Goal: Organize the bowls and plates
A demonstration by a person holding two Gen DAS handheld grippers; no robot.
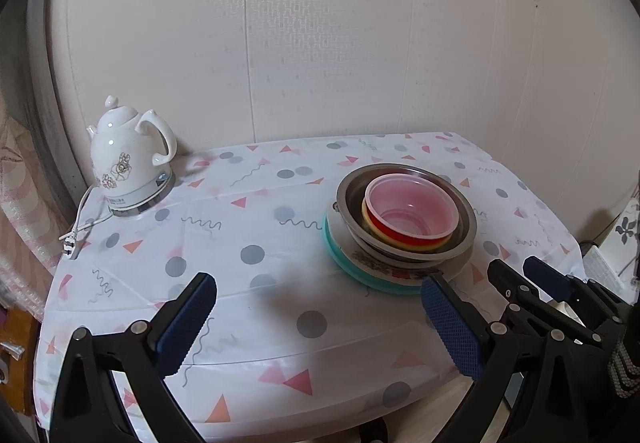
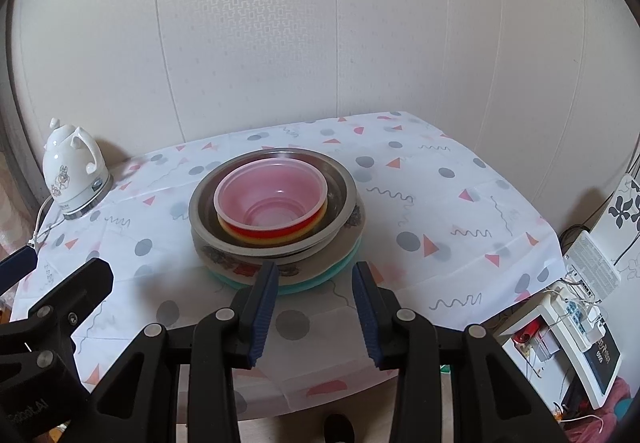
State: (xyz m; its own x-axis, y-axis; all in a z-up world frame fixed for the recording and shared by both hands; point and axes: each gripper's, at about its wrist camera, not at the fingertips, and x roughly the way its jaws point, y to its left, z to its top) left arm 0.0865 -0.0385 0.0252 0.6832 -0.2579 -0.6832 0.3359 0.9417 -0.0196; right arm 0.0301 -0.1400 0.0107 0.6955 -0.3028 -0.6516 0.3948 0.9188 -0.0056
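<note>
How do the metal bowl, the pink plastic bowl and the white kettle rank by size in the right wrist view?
1. Metal bowl, widest.
2. Pink plastic bowl, nested inside the metal bowl, so clearly smaller.
3. White kettle looks smallest, but it stands farther from the camera, so its place against the pink bowl is unsure.

Little can be read. The kettle (image 1: 128, 163) at the table's back left corner carries a line of print — too small to make out. Mirrored lettering on the left gripper (image 2: 24, 413) stays unclear.

A lived-in room of a home.
A patterned tablecloth (image 2: 440, 203) covers the table beside a wallpapered wall (image 2: 280, 43); a floral ceramic kettle (image 1: 128, 159) stands there, a power strip (image 2: 576, 317) nearby.
</note>
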